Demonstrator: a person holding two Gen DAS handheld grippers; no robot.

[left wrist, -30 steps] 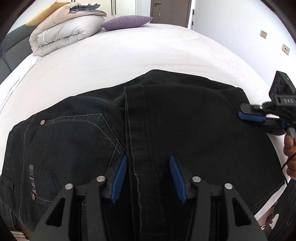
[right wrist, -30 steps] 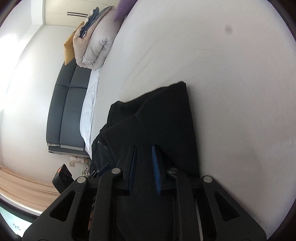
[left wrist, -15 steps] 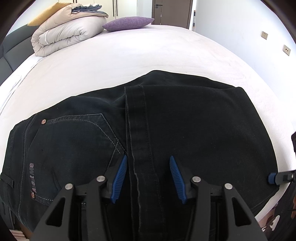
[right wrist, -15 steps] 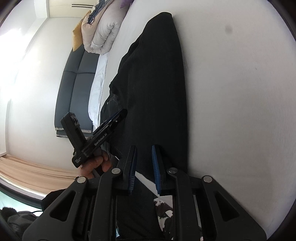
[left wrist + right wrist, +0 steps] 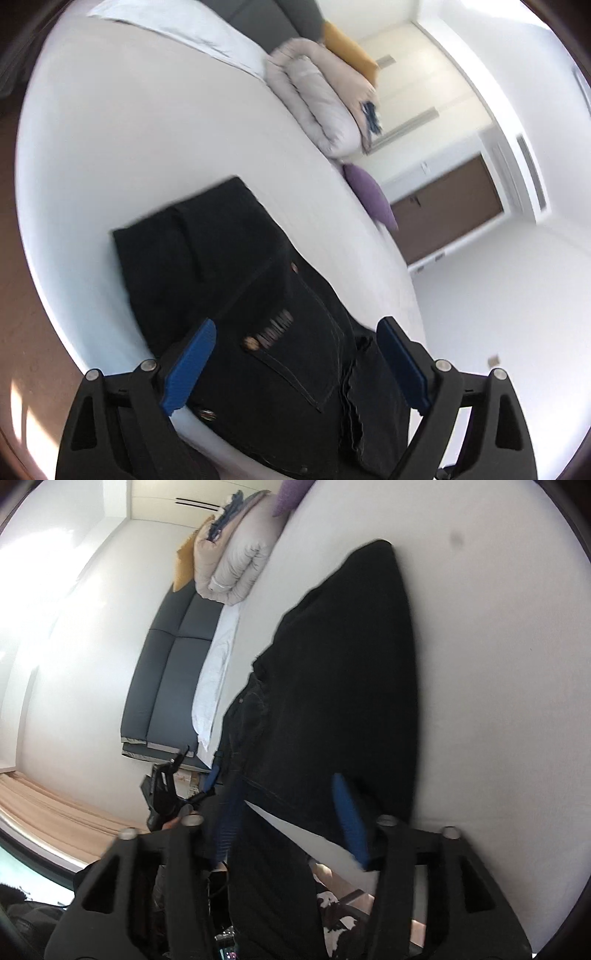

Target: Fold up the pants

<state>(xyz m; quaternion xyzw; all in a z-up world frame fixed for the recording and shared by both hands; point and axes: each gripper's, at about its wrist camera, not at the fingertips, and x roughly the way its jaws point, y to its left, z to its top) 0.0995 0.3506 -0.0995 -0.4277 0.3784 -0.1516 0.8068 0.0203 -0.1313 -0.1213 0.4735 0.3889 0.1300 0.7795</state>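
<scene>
Dark black jeans [image 5: 236, 280] lie folded on the white bed [image 5: 147, 140]; the waistband end with pocket, rivets and label faces my left gripper. My left gripper [image 5: 295, 365] is open wide, its blue pads on either side of the waistband edge near the bed's edge. In the right wrist view the jeans [image 5: 343, 672] stretch away from me. My right gripper [image 5: 288, 808] is open, its pads on either side of the jeans' near end at the mattress edge. The left gripper [image 5: 173, 790] shows at the far end there.
A rolled beige duvet [image 5: 321, 107], a mustard cushion [image 5: 351, 51] and a purple pillow [image 5: 373, 195] lie at the head of the bed. A dark grey headboard [image 5: 170, 675] stands against the wall. A brown door [image 5: 450, 210] is beyond the bed.
Both grippers have opened much wider. The left gripper has swung round to the waistband end of the jeans at the bed's edge; the right one has dropped to the jeans' near edge.
</scene>
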